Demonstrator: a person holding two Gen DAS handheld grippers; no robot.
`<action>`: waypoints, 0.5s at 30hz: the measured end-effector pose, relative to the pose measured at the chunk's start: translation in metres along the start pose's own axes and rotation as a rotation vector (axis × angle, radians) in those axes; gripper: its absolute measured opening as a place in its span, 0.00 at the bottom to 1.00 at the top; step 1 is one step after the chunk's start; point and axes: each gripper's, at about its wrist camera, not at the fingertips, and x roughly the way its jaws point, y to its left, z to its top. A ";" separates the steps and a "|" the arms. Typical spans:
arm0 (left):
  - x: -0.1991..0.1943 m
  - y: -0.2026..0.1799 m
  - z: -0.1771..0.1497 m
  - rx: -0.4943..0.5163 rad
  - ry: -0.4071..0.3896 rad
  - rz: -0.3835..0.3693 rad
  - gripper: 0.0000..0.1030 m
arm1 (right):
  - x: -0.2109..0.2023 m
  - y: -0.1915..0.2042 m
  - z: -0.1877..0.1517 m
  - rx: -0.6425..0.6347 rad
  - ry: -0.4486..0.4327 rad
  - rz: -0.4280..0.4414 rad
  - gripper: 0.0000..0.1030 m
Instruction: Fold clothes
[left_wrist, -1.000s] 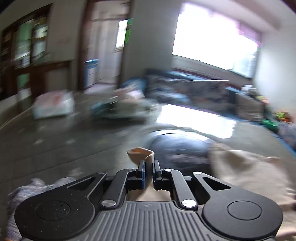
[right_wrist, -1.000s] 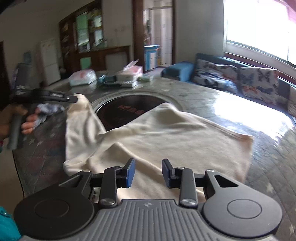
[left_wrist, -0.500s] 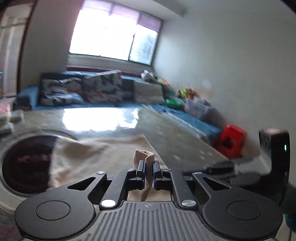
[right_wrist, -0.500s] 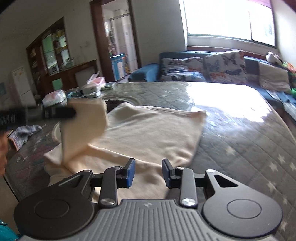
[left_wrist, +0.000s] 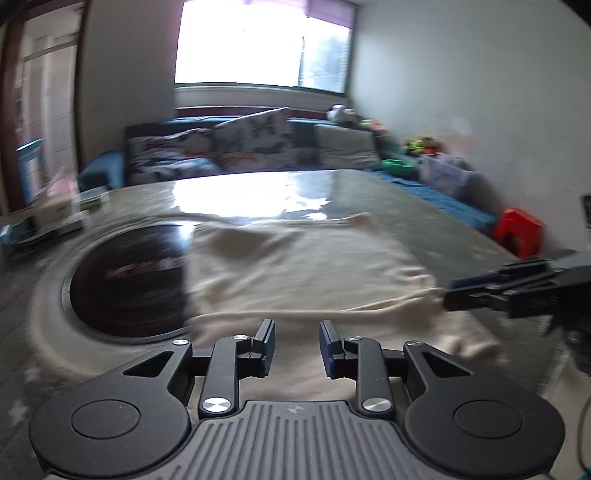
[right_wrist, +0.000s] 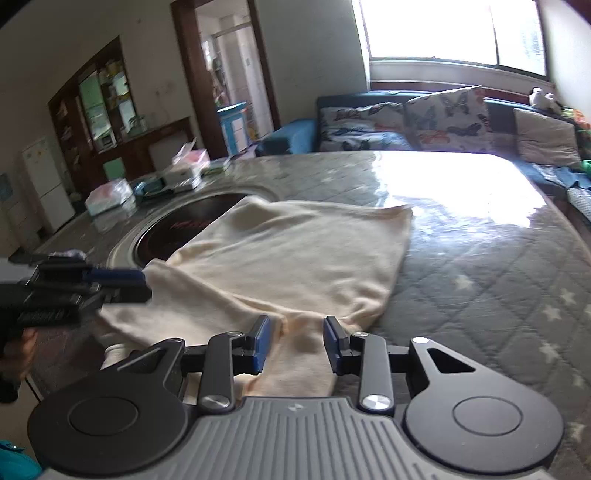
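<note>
2 sets of jaws, both apart and empty: my left gripper (left_wrist: 296, 343) and right gripper (right_wrist: 296, 343) sit over the cream garment (right_wrist: 295, 258) on the table (right_wrist: 480, 266). Its loose fold may slump open, I judge.

A garment (right_wrist: 288, 258) is lying spread on the worktop (right_wrist: 480, 258), its far-left part overlapping a round inset plate (left_wrist: 129, 284). My right gripper (right_wrist: 296, 343) is hovering over the garment's near edge, my left gripper (left_wrist: 297, 343) beside it to the left. Boxes (right_wrist: 184, 170) are sitting at the worktop's far-left; a sofa (right_wrist: 406, 122) is standing behind it.
</note>
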 end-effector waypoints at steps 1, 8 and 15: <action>0.001 0.010 -0.002 -0.013 0.009 0.032 0.28 | 0.004 0.004 0.000 -0.007 0.008 0.007 0.31; 0.000 0.045 -0.023 -0.087 0.055 0.090 0.30 | 0.038 0.016 -0.004 -0.069 0.068 -0.019 0.30; -0.004 0.033 -0.002 -0.027 -0.014 0.048 0.28 | 0.021 0.033 0.006 -0.191 0.014 -0.062 0.30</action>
